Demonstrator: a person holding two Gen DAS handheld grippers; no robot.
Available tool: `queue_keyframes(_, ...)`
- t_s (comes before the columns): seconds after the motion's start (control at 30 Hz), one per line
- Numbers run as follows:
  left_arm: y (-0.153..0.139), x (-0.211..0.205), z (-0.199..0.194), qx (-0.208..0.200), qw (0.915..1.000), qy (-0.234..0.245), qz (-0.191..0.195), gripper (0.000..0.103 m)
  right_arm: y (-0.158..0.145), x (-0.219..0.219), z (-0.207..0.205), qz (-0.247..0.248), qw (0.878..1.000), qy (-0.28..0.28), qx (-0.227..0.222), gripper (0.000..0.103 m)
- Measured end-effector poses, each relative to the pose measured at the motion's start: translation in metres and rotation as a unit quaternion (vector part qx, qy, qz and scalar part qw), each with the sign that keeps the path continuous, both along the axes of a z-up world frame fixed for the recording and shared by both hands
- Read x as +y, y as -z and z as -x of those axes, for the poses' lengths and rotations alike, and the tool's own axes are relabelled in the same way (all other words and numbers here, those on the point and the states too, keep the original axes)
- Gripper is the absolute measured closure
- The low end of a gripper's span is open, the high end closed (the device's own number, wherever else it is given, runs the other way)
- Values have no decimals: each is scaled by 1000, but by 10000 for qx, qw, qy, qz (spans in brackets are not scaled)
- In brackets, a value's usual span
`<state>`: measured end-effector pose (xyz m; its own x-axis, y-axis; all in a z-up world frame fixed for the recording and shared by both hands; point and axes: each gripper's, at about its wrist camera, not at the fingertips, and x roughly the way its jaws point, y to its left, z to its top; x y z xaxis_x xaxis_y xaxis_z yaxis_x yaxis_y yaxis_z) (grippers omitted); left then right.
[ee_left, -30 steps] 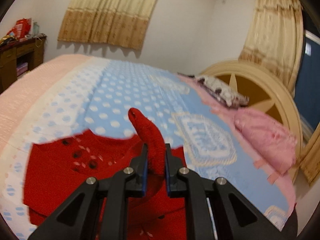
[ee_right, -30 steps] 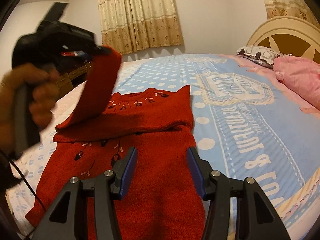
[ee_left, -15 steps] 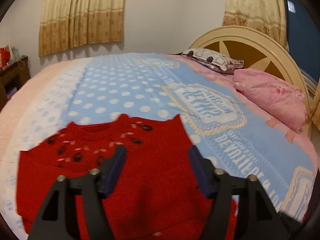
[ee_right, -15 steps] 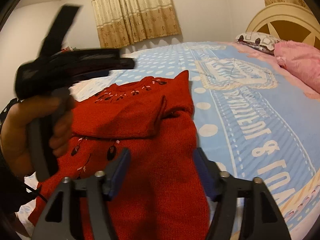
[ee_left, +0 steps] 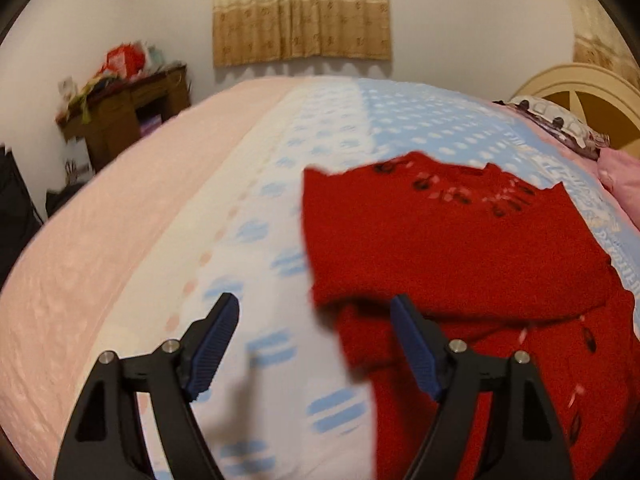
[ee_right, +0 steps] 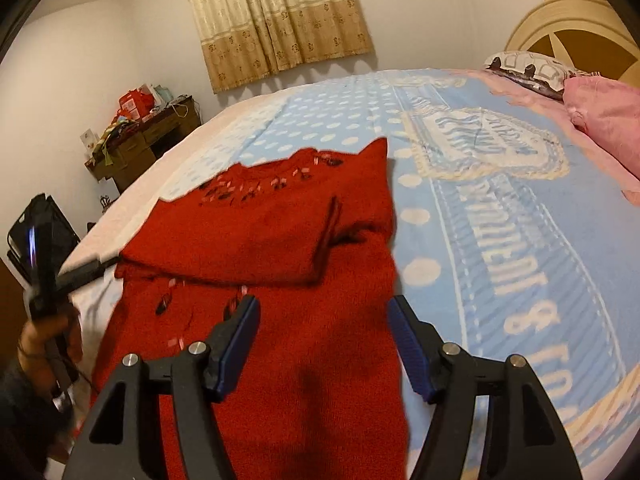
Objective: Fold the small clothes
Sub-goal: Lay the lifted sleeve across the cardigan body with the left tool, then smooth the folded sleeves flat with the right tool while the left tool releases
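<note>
Left wrist view: left gripper [ee_left: 314,334] spread wide, empty, above blanket [ee_left: 256,240] beside red sweater [ee_left: 460,248]. Right gripper [ee_right: 323,344] likewise agape over sweater's lower part.

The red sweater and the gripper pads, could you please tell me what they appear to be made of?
Red sweater: apparently a soft knit, wool or acrylic, with a matte, fuzzy surface and dark embroidered motifs near the collar. Pads on the right gripper: probably blue rubber or soft plastic, finely ribbed, on black, seemingly plastic fingers with metal screws.
</note>
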<state>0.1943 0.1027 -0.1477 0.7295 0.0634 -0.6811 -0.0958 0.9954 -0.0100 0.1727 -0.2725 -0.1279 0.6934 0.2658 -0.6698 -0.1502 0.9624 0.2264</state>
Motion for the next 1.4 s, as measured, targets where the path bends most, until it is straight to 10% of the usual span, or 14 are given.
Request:
queue_keyframes(0.43,21,10,-27,204,9990,76,382,9,25,32,-85,-174,9950,-151,969,49)
queue_keyframes(0.6,31,20,-26,169,9976,-62,669,7,45,42,-103,-133,9926,-159,1195,93)
queue_keyframes(1.0,33,19,-29,237,9982,-216,509,0,-11,21,-88,399,9988,179,211,96)
queue_keyframes(1.4,29,26,-16,140,9974,-385,599,0,28,-6,-93,379,9969,308,623,79)
